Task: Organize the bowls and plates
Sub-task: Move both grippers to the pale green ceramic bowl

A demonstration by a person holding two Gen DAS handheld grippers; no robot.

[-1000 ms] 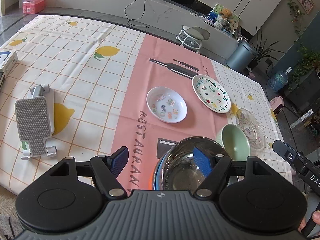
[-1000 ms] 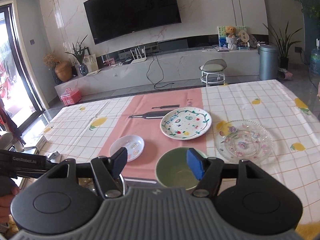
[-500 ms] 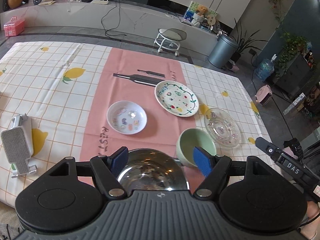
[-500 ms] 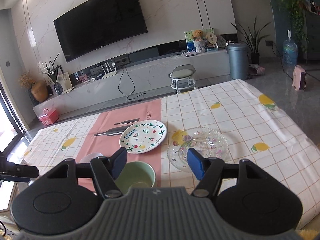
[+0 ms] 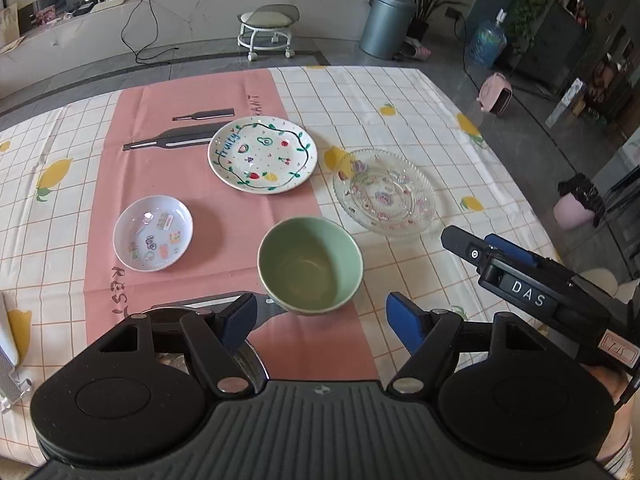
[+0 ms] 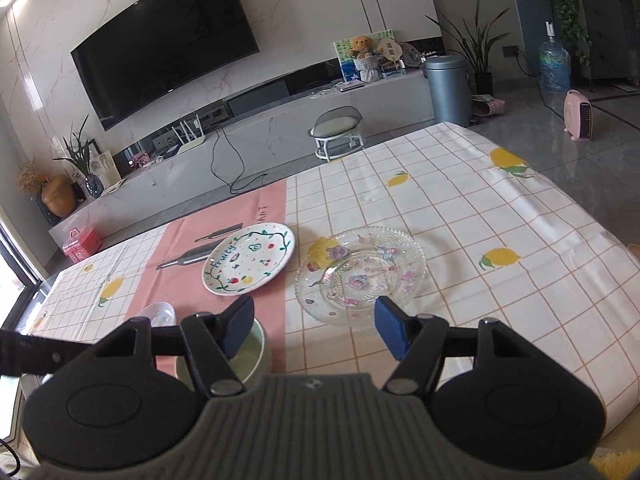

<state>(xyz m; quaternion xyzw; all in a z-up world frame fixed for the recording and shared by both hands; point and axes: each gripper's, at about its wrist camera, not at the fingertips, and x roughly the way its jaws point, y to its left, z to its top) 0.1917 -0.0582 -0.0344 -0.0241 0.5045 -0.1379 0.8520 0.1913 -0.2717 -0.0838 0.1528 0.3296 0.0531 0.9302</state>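
Observation:
A green bowl (image 5: 310,265) stands on the pink runner just ahead of my open, empty left gripper (image 5: 322,322). A small white sticker-print dish (image 5: 153,238) lies to its left, a white "fruity" plate (image 5: 262,154) behind it, and a clear glass plate (image 5: 384,192) to its right. A steel bowl's rim (image 5: 250,354) shows under my left finger. My right gripper (image 6: 314,330) is open and empty, near the front edge of the glass plate (image 6: 360,276). The green bowl (image 6: 252,354) sits under its left finger. The fruity plate (image 6: 250,258) lies further back.
The right gripper's body (image 5: 520,280) juts in at the right of the left wrist view. A grey phone stand (image 5: 8,364) lies at the table's left edge. The table's right edge (image 6: 592,228) drops to the floor. A stool (image 6: 338,130) stands beyond the far edge.
Both grippers have swung to the right. The steel bowl slid from between my left fingers to under the left one; the green bowl is now ahead. The right gripper now faces the glass plate.

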